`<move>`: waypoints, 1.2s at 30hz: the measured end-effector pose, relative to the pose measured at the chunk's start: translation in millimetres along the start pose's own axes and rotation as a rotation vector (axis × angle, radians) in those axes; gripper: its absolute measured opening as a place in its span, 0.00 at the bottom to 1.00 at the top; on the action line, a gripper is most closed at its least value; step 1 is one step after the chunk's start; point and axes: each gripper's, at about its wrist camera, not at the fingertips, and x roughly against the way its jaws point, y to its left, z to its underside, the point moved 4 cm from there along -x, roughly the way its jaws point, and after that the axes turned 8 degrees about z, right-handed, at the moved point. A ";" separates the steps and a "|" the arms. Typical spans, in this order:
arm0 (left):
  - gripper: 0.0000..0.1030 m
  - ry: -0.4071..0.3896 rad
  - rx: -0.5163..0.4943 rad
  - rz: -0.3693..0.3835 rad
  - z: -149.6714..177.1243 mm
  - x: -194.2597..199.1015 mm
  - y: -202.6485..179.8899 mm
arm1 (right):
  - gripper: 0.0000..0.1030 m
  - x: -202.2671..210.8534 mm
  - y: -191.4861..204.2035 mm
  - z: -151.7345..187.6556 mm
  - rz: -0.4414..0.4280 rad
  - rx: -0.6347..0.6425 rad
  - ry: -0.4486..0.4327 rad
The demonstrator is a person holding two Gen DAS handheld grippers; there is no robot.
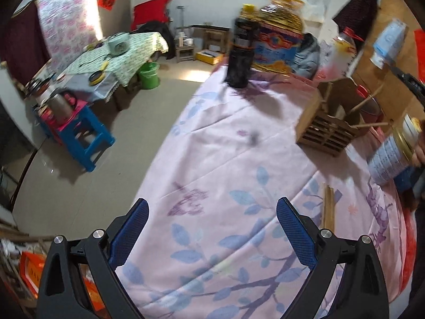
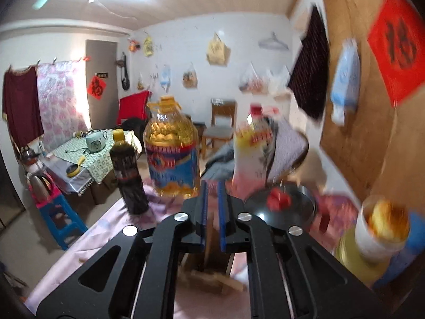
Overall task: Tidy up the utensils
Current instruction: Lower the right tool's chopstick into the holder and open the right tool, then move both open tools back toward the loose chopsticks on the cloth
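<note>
The table, under a pink cloth, has an open stretch from its near edge up the middle and along the left edge; a gripper could pass there.

Obstacles at the far edge: a dark bottle and a large oil jug close together, with a second jug to their right.

Along the right side stands a slatted wooden holder with sticks jutting outward, a tin nearer along that edge, and a bundle of chopsticks flat on the cloth near the right edge.

In the right wrist view a pot lid and a cup crowd the right side.
</note>
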 end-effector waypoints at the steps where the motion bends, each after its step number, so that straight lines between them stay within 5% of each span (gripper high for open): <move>1: 0.92 0.000 -0.015 0.010 -3.8 -5.3 -6.9 | 0.15 4.8 -5.9 2.1 0.009 -0.005 -0.004; 4: 0.91 -0.005 -0.069 0.071 -24.2 -26.4 -31.6 | 0.27 35.8 -24.3 19.4 0.059 -0.018 -0.007; 8: 0.86 -0.031 -0.150 0.145 -54.2 -56.5 -61.8 | 0.29 67.4 -53.6 44.2 0.121 -0.046 0.035; 16: 0.79 -0.012 -0.247 0.066 -113.1 -114.2 -92.7 | 0.29 125.3 -109.3 81.4 0.266 -0.125 0.077; 23: 0.79 -0.196 -0.332 0.053 -177.5 -77.1 -144.5 | 0.30 149.7 -128.2 82.7 0.288 -0.199 0.049; 31: 0.81 -0.127 -0.302 0.138 -112.5 -63.5 -123.7 | 0.30 150.9 -100.1 96.1 0.214 -0.159 0.073; 36: 0.81 -0.029 -0.276 0.110 -45.0 -74.0 -95.1 | 0.35 136.4 -65.2 127.8 0.125 -0.079 0.166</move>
